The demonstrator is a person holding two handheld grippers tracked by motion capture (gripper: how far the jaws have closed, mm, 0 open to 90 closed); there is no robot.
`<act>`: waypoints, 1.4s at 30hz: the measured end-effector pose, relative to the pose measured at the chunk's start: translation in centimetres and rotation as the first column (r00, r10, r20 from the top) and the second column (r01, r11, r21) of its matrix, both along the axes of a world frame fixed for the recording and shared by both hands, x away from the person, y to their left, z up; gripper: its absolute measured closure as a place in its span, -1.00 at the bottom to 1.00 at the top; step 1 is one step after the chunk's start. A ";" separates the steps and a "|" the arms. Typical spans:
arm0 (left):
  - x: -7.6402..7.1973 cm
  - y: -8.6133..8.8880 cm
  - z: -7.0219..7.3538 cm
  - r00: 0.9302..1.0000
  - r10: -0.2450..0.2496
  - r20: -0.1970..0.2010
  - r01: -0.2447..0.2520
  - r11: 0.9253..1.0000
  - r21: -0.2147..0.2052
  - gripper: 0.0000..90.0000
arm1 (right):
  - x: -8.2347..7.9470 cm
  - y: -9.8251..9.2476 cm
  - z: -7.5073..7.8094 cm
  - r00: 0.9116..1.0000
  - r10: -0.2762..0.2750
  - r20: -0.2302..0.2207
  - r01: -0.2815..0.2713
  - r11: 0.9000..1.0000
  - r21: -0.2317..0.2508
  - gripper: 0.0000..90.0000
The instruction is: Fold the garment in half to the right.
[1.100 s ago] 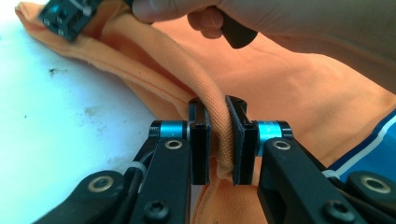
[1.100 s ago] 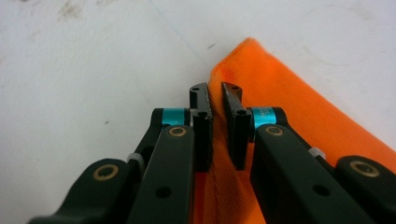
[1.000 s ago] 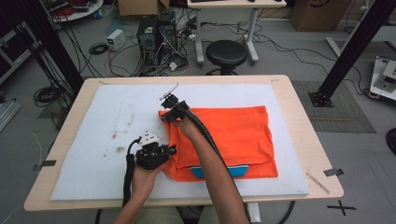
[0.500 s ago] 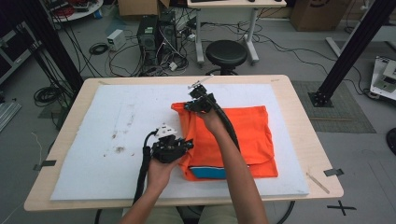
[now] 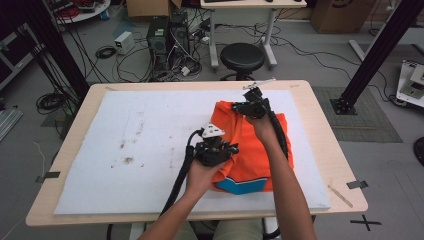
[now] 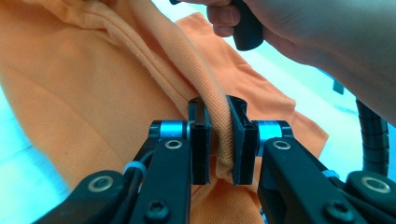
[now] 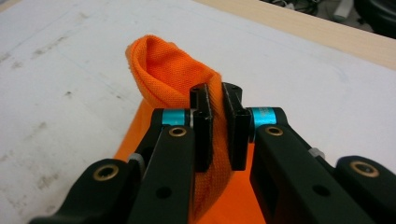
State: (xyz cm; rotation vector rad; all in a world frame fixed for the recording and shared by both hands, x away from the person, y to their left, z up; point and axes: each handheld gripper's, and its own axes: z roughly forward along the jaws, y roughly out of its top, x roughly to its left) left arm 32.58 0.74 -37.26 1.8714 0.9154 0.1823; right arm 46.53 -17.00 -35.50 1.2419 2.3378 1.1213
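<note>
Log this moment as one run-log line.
left gripper: shut on orange shirt | right gripper: shut on orange shirt | shirt edge lifted off white mat

You saw a bright orange shirt (image 5: pixel 250 150) with a blue patch (image 5: pixel 240 185) near its bottom edge. The cloth had a tiny bumpy weave. Your left gripper (image 6: pixel 218 140) was black, with shiny blue rings beside its jaws and silver screws. Your right gripper (image 7: pixel 217 126) was black too, with blue rings and gold-coloured screws. The mat (image 5: pixel 140 150) was white with small brown and grey spots. The table (image 5: pixel 327 150) edge was pale wood, and the stool (image 5: pixel 242 56) was black
</note>
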 end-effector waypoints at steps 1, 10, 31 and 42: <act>0.1 -0.5 0.1 1.000 -0.006 -0.005 0.006 1.000 -0.004 0.78 | -0.1 -0.6 0.0 1.000 -0.010 0.000 0.010 1.000 0.004 0.88; 0.9 -4.9 0.0 0.997 -0.064 -0.032 0.064 0.998 0.004 0.78 | -0.7 -5.2 -0.6 0.996 -0.086 0.015 0.085 0.996 0.029 0.87; 1.8 -12.5 -3.5 0.988 -0.114 -0.101 0.119 0.992 0.049 0.66 | -1.2 -11.1 -3.7 0.977 -0.212 -0.005 0.212 0.977 0.001 0.86; 1.9 -8.2 -3.6 0.998 -0.065 0.022 0.063 0.997 0.050 -0.18 | -1.6 -12.4 -4.7 0.962 -0.274 -0.004 0.274 0.961 -0.023 0.40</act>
